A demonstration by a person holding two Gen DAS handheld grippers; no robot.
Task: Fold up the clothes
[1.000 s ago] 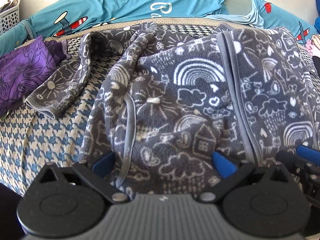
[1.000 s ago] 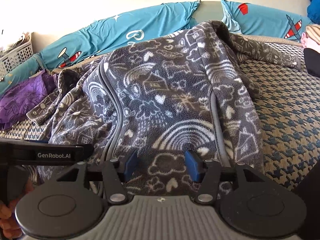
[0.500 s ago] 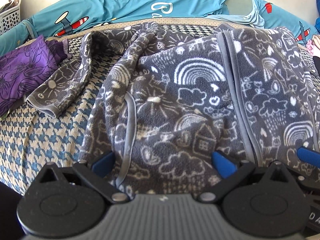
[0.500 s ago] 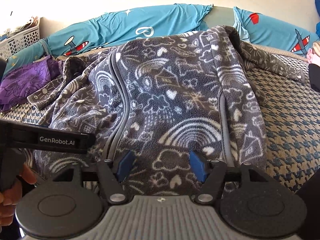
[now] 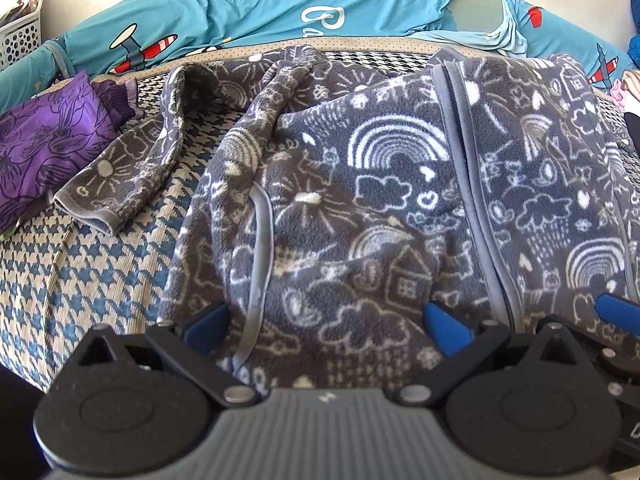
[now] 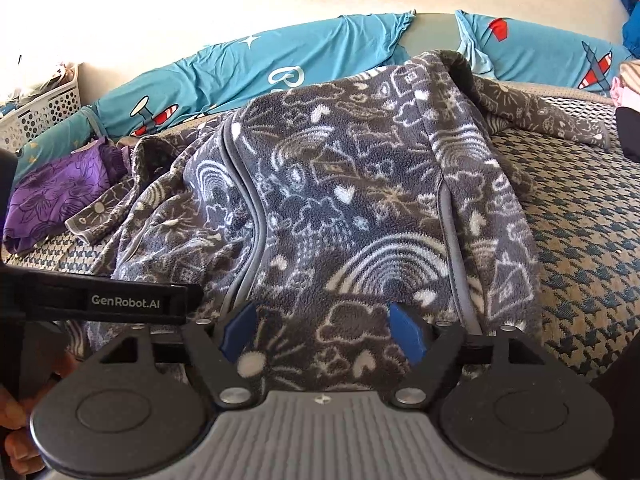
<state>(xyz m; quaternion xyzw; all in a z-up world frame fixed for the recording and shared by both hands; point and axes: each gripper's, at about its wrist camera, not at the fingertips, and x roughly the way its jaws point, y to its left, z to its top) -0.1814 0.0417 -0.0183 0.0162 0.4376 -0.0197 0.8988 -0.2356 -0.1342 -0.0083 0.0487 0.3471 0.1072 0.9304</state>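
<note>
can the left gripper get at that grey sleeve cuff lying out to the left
Probably yes. The left gripper is open over the fleece jacket; the sleeve cuff lies flat on the bedcover, uncovered, with only bare cover between.

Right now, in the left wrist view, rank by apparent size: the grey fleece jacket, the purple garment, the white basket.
1. grey fleece jacket, though nearness inflates it
2. purple garment
3. white basket, farthest and cut off at the edge

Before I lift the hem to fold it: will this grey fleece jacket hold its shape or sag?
The grey fleece jacket will likely sag; it already lies in soft wrinkles. Its sleeve lies loose, so it may trail. The fuzzy pile probably grips rather than slips between the open left gripper and right gripper.
</note>
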